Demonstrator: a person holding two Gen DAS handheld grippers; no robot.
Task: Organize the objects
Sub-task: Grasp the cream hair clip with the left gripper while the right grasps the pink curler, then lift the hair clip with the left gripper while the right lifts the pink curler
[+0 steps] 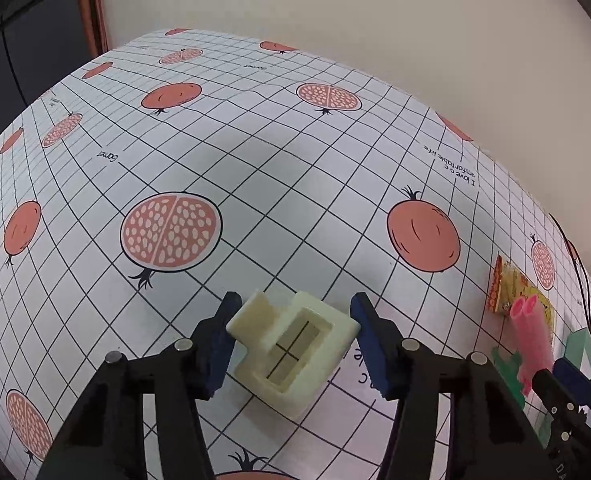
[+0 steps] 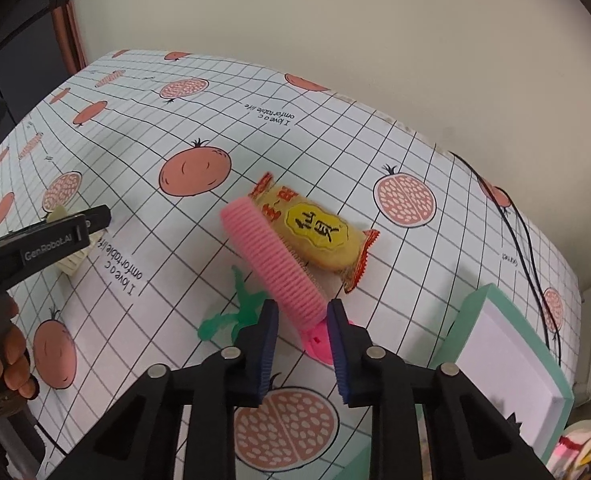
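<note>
Straddling one cream block [image 1: 295, 350], left claw [image 1: 295, 344] spread; right claw [image 2: 301, 336] pinching one pink roller [image 2: 273, 258].

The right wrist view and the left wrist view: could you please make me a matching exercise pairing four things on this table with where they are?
Things:
1. cream block
2. pink roller
3. snack packet
4. green-rimmed box

Places:
A. near the table's right edge, white inside
B. between the open fingers of the left hand-held gripper
C. its near end between the fingers of the right hand-held gripper
D. lying just behind the roller

Pairs: 1-B, 2-C, 3-D, 4-A
</note>
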